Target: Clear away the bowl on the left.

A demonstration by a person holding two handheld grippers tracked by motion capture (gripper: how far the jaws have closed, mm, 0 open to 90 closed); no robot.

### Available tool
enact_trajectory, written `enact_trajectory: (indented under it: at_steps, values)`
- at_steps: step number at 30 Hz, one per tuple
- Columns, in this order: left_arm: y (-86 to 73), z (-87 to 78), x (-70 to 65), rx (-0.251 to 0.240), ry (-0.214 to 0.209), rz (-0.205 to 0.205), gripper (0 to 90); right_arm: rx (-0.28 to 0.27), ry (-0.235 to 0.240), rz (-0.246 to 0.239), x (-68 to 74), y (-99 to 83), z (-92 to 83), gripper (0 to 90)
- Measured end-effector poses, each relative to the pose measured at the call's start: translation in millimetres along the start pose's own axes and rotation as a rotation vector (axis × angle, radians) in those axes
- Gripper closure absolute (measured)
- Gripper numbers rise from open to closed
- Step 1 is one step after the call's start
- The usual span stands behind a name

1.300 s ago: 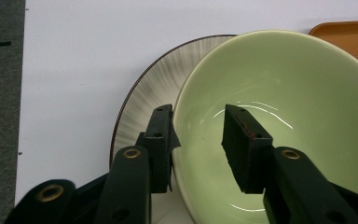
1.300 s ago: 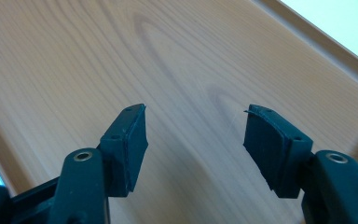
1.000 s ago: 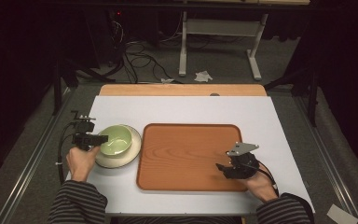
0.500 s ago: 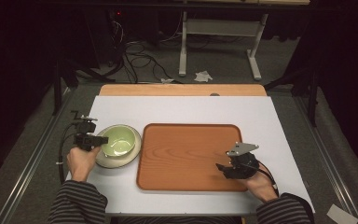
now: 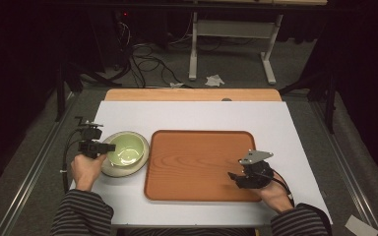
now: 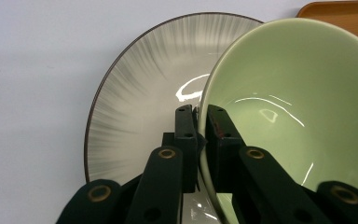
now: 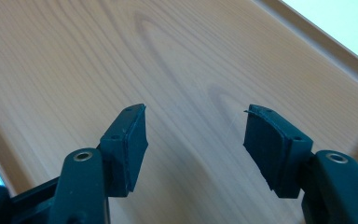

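A pale green bowl [image 5: 127, 147] sits on a cream plate [image 5: 128, 169] with a dark streaked rim, left of a wooden tray [image 5: 197, 157]. My left gripper [image 5: 106, 147] is shut on the bowl's near-left rim. In the left gripper view one jaw is outside and one inside the bowl [image 6: 298, 93], gripper [image 6: 199, 114], with the plate [image 6: 140, 93] beneath. My right gripper [image 5: 234, 177] hovers over the tray's front right part. Its jaws stand open with nothing between them, gripper [image 7: 196, 135], over bare tray wood [image 7: 98, 56].
The white table top [image 5: 192, 115] has a wooden strip along its far edge. Beyond it lie dark floor, cables and a metal stand's legs [image 5: 231, 37]. Both sleeves are striped.
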State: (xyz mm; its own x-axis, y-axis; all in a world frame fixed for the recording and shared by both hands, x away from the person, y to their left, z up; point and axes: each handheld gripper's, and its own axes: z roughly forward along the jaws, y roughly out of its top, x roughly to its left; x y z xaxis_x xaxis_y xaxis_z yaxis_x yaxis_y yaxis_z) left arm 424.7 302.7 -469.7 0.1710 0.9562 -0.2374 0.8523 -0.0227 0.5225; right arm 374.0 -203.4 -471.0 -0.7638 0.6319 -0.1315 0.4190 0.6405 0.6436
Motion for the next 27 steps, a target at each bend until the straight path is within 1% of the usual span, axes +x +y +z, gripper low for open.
enact_trajectory:
  at_steps: [6, 8, 10, 11, 13, 14, 15, 17, 18, 19, 20, 22, 27]
  values:
    - [1.1, -5.1, -3.4, -0.015, 0.008, 0.027, 84.1, -0.002, -0.001, 0.002, 0.9, 0.0, 0.1, 40.7]
    - [1.2, -5.3, -4.1, -0.019, 0.009, 0.026, 84.0, -0.003, -0.001, -0.001, 0.6, 0.1, 0.2, 40.7]
    - [2.0, -7.2, -6.0, -0.021, 0.021, 0.045, 84.0, -0.003, -0.001, -0.001, 0.6, 0.1, 0.2, 40.7]
    - [2.6, -9.2, -7.9, -0.025, 0.034, 0.063, 84.0, -0.004, -0.001, -0.002, 0.6, 0.0, 0.1, 40.7]
    - [3.7, -13.2, -13.4, -0.044, 0.047, 0.088, 83.5, -0.004, -0.002, -0.001, 0.7, 0.0, 0.0, 40.7]
    - [3.7, -13.2, -13.4, -0.044, 0.047, 0.088, 83.4, -0.004, -0.002, -0.001, 0.7, 0.0, 0.0, 40.7]
    - [4.5, -16.0, -18.1, -0.054, 0.037, 0.108, 83.5, -0.004, -0.001, -0.001, 0.6, 0.0, 0.1, 40.7]
    - [5.4, -17.9, -22.2, -0.064, 0.017, 0.117, 83.7, 0.003, 0.001, -0.004, 1.0, 0.3, 0.4, 40.7]
    - [5.4, -17.9, -22.2, -0.064, 0.017, 0.117, 83.7, 0.003, 0.002, -0.008, 1.3, 0.3, 0.7, 40.7]
    - [6.9, -20.0, -26.4, -0.069, 0.004, 0.133, 83.8, 0.003, 0.001, -0.009, 1.6, 0.4, 0.6, 40.7]
    - [6.9, -20.0, -26.4, -0.069, 0.004, 0.133, 83.8, 0.003, 0.001, -0.009, 1.6, 0.4, 0.6, 40.7]
    - [8.0, -22.5, -32.7, -0.078, -0.002, 0.155, 83.9, 0.003, 0.0, -0.007, 1.2, 0.1, 0.2, 40.7]
    - [8.8, -24.0, -39.0, -0.075, -0.031, 0.17, 83.8, 0.004, 0.001, -0.01, 0.9, 0.2, 0.4, 40.7]
